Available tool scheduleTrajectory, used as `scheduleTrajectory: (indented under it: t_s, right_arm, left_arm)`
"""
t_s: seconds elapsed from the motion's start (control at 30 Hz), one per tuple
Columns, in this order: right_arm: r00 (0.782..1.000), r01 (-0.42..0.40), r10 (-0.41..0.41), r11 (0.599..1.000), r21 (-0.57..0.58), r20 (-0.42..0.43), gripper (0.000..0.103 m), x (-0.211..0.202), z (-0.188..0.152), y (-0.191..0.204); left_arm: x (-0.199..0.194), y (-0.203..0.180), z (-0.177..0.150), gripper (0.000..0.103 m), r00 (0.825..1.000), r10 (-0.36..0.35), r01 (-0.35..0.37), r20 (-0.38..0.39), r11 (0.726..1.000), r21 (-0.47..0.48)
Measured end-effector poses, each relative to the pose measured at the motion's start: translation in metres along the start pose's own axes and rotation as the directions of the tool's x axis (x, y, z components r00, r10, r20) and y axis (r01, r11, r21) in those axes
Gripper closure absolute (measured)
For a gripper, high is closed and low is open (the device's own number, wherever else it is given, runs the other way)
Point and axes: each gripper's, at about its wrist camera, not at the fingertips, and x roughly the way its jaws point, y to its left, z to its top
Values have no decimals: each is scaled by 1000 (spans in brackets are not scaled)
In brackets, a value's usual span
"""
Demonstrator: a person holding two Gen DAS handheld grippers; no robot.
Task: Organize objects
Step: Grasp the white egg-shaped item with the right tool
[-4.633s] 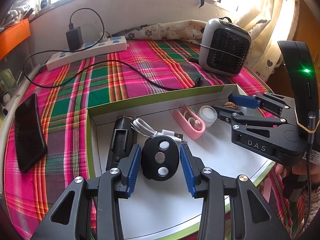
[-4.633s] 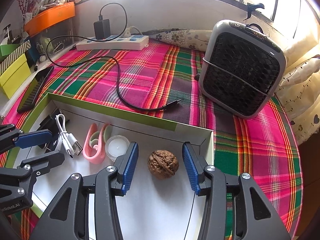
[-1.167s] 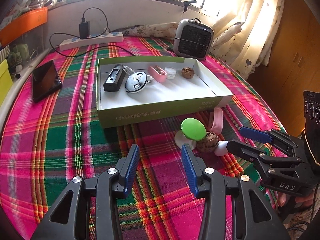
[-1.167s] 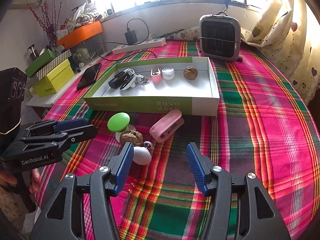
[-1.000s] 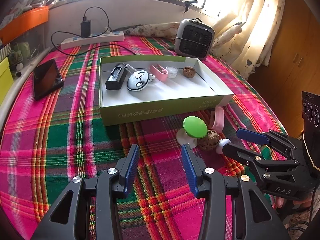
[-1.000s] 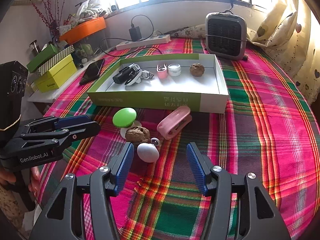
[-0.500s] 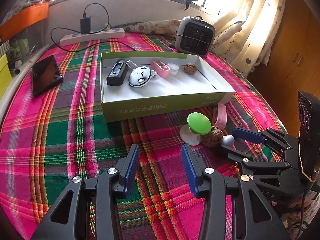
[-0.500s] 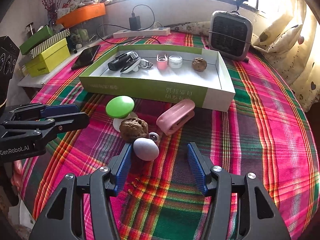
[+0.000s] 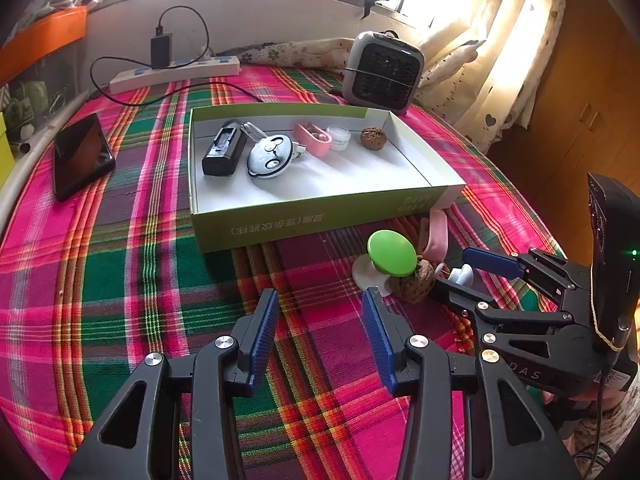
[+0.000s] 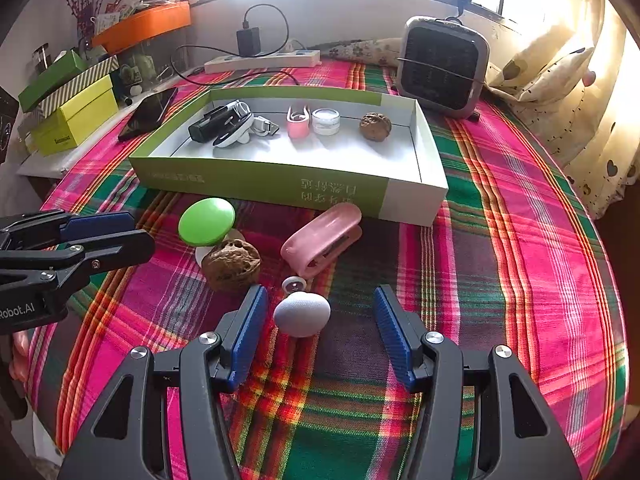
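Observation:
A green-and-white box (image 9: pixel 320 216) holds a black charger (image 9: pixel 224 152), a round grey device (image 9: pixel 270 156), a pink case (image 9: pixel 312 138), a small jar (image 9: pixel 338 136) and a walnut (image 9: pixel 373 138). In front of the box (image 10: pixel 260 184) lie a green-topped knob (image 10: pixel 206 220), a second walnut (image 10: pixel 232 264), a pink clip (image 10: pixel 324 236) and a white egg-shaped piece (image 10: pixel 302 313). My right gripper (image 10: pixel 318 300) is open around the egg, pads clear of it. My left gripper (image 9: pixel 320 300) hangs open and empty over the cloth, left of the knob (image 9: pixel 390 254).
A plaid cloth covers the round table. A black phone (image 9: pixel 80 156) lies at the left, with a power strip (image 9: pixel 176 74) and a small heater (image 9: pixel 384 72) at the back. Yellow and green boxes (image 10: pixel 76 116) stand off the table's left side, and curtains hang at the right.
Both grippers left the box, where the round device and the walnut now lie. Over the last second the right gripper closed in on the white egg, which now lies between its fingers.

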Motion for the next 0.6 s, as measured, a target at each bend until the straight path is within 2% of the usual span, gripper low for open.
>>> scheduleTrajectory:
  t_s: [0.37, 0.43, 0.6]
  right_arm:
    - [1000, -8, 8, 1000, 3, -1, 47, 2, 2, -1]
    - [1000, -17, 17, 1000, -4, 1, 51, 1, 2, 0]
    - [1000, -19, 19, 1000, -7, 6, 70, -1, -1, -3]
  left_arm:
    - [5, -3, 7, 61, 999, -40, 40, -3, 999, 0]
    - [7, -6, 9, 61, 999, -45, 45, -6, 999, 3]
    - [13, -11, 10, 61, 999, -46, 47, -19, 999, 18]
